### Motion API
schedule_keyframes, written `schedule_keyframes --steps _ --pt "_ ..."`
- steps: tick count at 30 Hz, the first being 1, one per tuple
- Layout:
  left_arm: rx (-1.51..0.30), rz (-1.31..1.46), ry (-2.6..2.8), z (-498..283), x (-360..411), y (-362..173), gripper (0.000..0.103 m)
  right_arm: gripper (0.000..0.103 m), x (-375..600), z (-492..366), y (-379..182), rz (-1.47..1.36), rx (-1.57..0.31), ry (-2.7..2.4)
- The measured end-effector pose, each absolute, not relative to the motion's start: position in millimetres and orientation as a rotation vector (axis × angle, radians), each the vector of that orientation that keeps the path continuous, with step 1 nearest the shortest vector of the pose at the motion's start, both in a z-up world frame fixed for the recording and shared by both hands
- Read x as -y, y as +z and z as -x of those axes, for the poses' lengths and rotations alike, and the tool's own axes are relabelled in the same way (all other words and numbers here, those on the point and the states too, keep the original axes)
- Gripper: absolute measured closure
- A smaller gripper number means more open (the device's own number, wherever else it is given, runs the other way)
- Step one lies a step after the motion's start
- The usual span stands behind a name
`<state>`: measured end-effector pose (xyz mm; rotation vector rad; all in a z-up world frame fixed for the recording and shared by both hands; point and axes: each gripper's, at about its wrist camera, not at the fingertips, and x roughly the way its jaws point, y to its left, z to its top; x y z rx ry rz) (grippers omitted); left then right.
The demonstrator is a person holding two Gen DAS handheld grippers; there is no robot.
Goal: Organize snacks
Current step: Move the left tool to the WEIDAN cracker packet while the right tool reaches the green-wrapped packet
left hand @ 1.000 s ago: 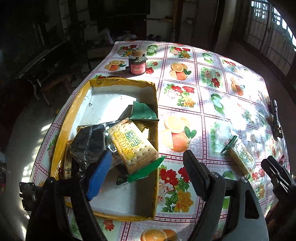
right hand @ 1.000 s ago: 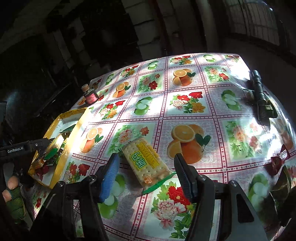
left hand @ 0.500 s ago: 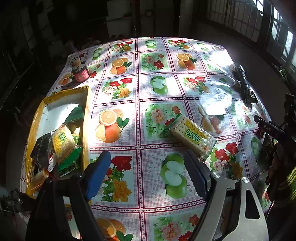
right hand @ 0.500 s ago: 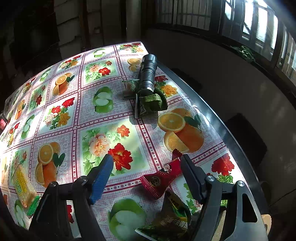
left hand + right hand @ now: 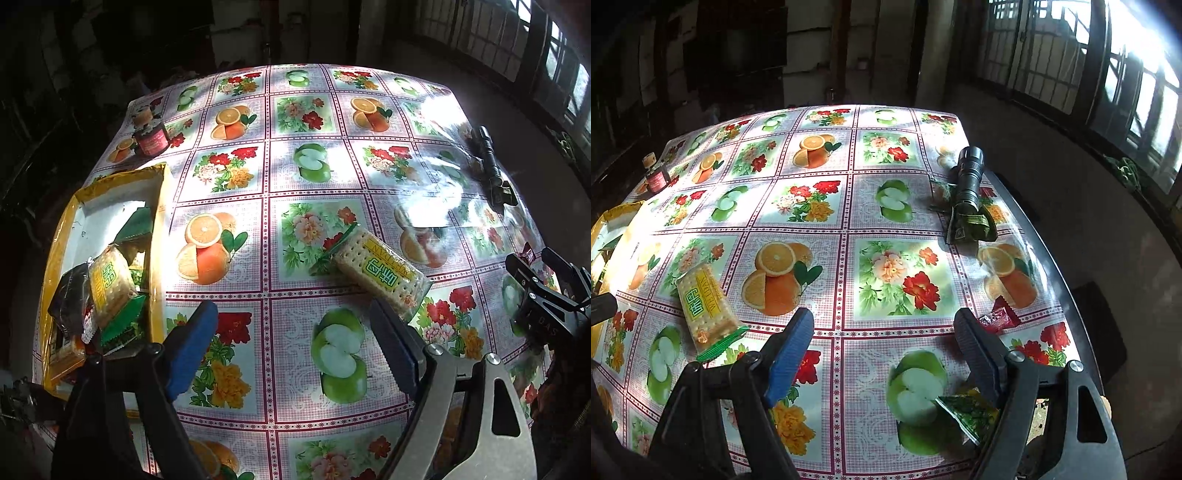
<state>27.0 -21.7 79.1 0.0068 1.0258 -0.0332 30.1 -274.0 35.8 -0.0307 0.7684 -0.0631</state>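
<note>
a lived-in home room; fruit-print oilcloth table (image 5: 886,229), barred windows (image 5: 1137,74), jam jar (image 5: 149,136)

Hard sunlight from the windows (image 5: 1137,74) at right falls in patches on the glossy surface (image 5: 236,206), with white glare at far right. The room behind is nearly black. Fisheye bends edges; focus is sharp.

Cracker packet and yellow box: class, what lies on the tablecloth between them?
Nothing lies there. In the left wrist view, only bare tablecloth, with its printed orange, separates the cracker packet from the yellow box.
</note>
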Motion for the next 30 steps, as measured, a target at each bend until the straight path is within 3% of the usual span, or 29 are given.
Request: schedule_keyframes --steps 4,9,18,25,30 --pt "-1.061 0.010 -0.037 -33 27 70 0.018 0.024 314 -46 51 -0.141 -0.654 -0.028" --pt "-1.065 -0.006 -0.053 -28 37 71 0.018 0.024 334 -70 73 -0.130 -0.436 -0.145" --pt "-1.072 -0.011 -0.041 -34 32 70 0.018 0.024 334 -96 45 0.065 -0.445 -0.133" --pt "-1.080 -0.017 -0.037 -37 32 67 0.018 0.028 289 -138 11 0.011 -0.754 0.216" --pt "-1.110 -0.006 -0.001 -43 26 58 0.018 0.030 277 -82 47 -0.087 -0.579 0.271"
